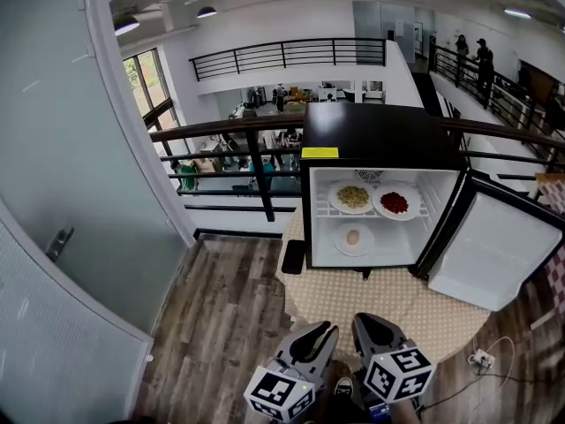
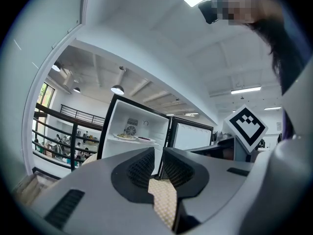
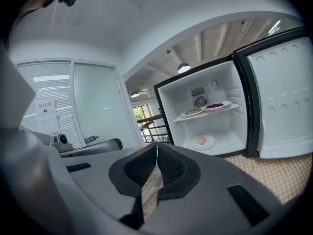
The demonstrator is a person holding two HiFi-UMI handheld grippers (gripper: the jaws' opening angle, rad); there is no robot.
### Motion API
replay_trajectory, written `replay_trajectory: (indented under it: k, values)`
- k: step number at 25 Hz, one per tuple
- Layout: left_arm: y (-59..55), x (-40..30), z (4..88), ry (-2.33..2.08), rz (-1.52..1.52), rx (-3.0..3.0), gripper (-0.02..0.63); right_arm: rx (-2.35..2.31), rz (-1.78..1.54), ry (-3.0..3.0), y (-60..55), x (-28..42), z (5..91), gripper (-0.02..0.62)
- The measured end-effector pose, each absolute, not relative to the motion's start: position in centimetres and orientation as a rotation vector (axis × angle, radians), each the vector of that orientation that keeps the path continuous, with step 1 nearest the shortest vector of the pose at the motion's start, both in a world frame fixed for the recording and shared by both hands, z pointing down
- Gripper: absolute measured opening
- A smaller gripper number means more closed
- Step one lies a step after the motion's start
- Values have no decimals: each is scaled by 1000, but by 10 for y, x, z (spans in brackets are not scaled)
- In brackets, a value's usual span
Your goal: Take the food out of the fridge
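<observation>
Inside the open fridge (image 1: 380, 135), on its wire shelf (image 1: 323, 210), two white plates sit side by side: the plate of yellowish food (image 1: 353, 197) to the left and the plate of red food (image 1: 395, 203) to the right, their rims close together. Below them, on the fridge floor, lies a third plate (image 1: 354, 238) with one pale, egg-like piece in its middle. The fridge is black outside and white inside, with a yellow sticker (image 1: 320, 152) on its top front edge. Its door (image 1: 494, 250) stands swung wide to the right. It stands on a round tabletop (image 1: 388, 303) covered by a checked cloth, and a flat black object (image 1: 293, 256) lies at the cloth's left edge, just beside the fridge.

At the tabletop's near edge, well apart from the fridge, both grippers point toward the open compartment. The left gripper (image 1: 323, 329) has its fingers (image 2: 142, 168) together with nothing between them, and only the checked cloth shows below. The right gripper (image 1: 367, 320) likewise has its fingers (image 3: 170, 168) pressed together and empty; its view looks straight at all three plates.

Behind the fridge runs a dark railing (image 1: 256, 148), and wood floor (image 1: 221, 325) lies to the left
</observation>
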State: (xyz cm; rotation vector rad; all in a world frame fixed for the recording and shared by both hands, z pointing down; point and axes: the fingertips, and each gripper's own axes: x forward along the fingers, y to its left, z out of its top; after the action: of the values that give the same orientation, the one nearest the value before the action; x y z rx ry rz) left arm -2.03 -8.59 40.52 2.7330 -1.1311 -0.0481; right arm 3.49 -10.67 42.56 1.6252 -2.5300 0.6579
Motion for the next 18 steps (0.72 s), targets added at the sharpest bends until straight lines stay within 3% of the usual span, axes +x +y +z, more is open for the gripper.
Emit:
replay_trajectory:
  k: [18]
  values:
    - [-217,37,412,-1206,16,2713,63,1568,740,-2583,-249,90,434,20]
